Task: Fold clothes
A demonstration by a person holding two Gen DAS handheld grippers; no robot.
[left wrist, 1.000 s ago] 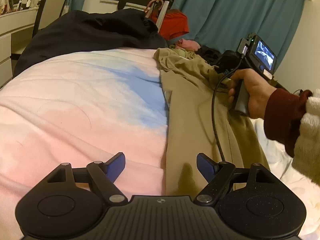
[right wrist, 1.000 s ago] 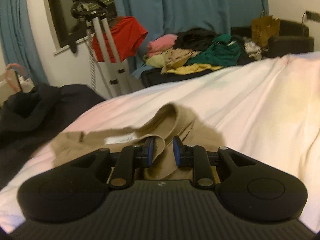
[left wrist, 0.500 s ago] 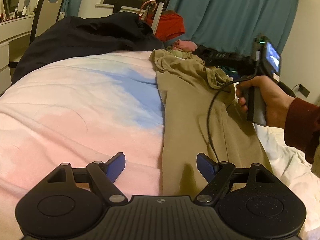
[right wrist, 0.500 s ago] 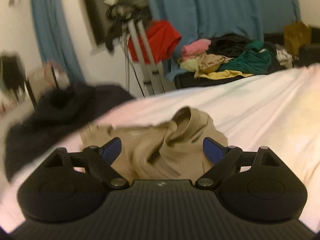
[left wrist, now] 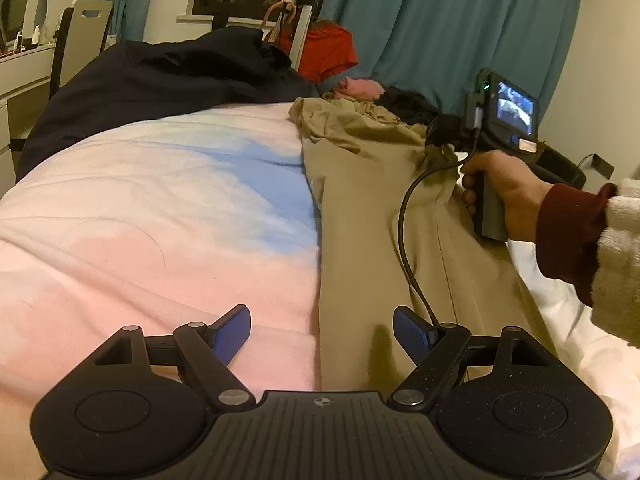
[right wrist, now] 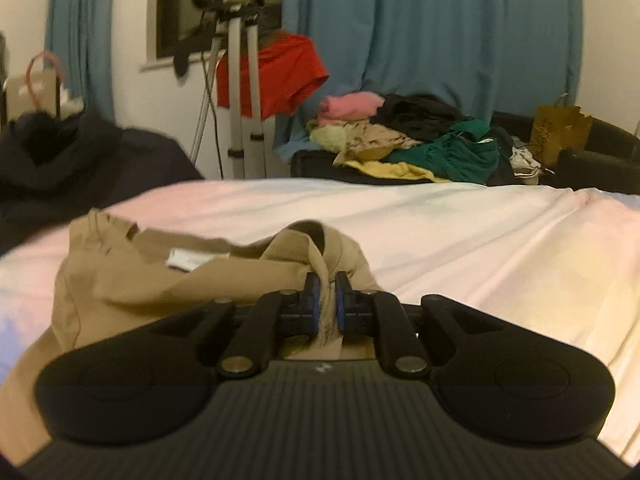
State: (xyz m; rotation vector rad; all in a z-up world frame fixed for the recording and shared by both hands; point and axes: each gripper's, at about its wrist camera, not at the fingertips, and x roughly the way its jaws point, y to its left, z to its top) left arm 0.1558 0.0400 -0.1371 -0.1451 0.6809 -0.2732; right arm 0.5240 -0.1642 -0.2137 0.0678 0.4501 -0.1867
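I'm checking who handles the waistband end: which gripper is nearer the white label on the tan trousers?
Right. The right gripper pinches tan trousers fabric beside the white label; the left gripper hovers open at the opposite end.

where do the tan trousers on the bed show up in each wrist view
Left wrist view: the tan trousers run right of centre from the bottom edge up toward the right gripper.
Right wrist view: tan trousers lie bunched at lower left and centre, a fold pinched in the right gripper.
Shared landmark: the red garment by the teal curtain.
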